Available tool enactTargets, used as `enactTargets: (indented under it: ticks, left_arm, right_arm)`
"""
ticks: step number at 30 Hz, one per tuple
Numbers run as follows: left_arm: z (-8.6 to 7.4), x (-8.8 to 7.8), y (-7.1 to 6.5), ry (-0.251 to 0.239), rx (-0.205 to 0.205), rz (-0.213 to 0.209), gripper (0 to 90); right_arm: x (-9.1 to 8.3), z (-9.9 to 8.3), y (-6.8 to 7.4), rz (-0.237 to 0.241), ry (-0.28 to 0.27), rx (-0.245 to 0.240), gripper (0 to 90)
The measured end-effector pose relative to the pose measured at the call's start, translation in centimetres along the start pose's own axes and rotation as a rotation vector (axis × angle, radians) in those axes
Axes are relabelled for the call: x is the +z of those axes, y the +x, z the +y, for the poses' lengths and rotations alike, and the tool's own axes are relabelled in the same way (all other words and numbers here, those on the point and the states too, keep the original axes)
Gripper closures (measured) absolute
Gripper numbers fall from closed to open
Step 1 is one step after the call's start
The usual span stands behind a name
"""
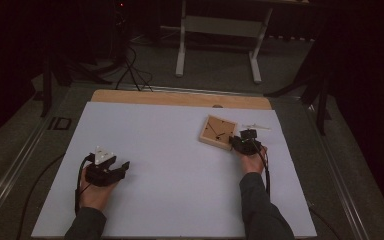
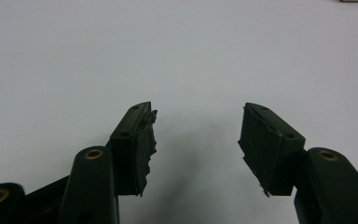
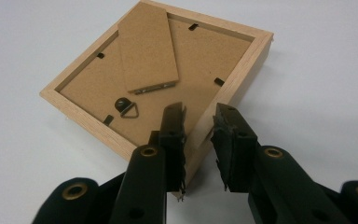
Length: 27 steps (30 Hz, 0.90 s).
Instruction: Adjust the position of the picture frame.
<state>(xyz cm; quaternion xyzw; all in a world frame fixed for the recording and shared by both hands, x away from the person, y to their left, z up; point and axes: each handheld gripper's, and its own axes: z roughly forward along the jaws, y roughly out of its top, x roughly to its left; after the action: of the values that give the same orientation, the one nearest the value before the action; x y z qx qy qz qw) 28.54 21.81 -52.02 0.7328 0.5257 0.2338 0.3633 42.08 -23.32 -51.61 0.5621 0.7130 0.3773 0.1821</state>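
The picture frame (image 1: 218, 132) lies flat on the worktop (image 1: 180, 175), back side up, out at about 1 o'clock. The right gripper (image 1: 239, 139) sits at the frame's 4 o'clock corner, one jaw on each side of the frame's edge. A small flat piece (image 1: 255, 126) lies just at the frame's 3 o'clock. The left gripper (image 1: 125, 165) is well apart, at 9 o'clock.

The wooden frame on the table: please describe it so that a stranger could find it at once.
Look at the white sheet that covers the table, then at its far right part. There the wooden frame lies face down, its brown backing board up, at the tip of the right gripper. The thin white object beside it is not wood.
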Motion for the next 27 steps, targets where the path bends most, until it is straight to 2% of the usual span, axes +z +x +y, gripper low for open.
enactTargets:
  ticks: [8,13,27]
  left_arm:
    - [0.0,0.0,0.0,0.003,0.006,-0.001,44.1]
    - [0.0,0.0,0.0,0.002,0.004,-0.001,44.1]
    - [0.0,0.0,0.0,0.000,0.002,-0.002,44.1]
  right_arm:
    - [0.0,0.0,0.3,-0.019,-0.001,-0.029,75.4]
    - [0.0,0.0,0.8,-0.032,-0.002,-0.064,78.8]
    - [0.0,-0.2,1.8,-0.019,-0.001,-0.108,79.8]
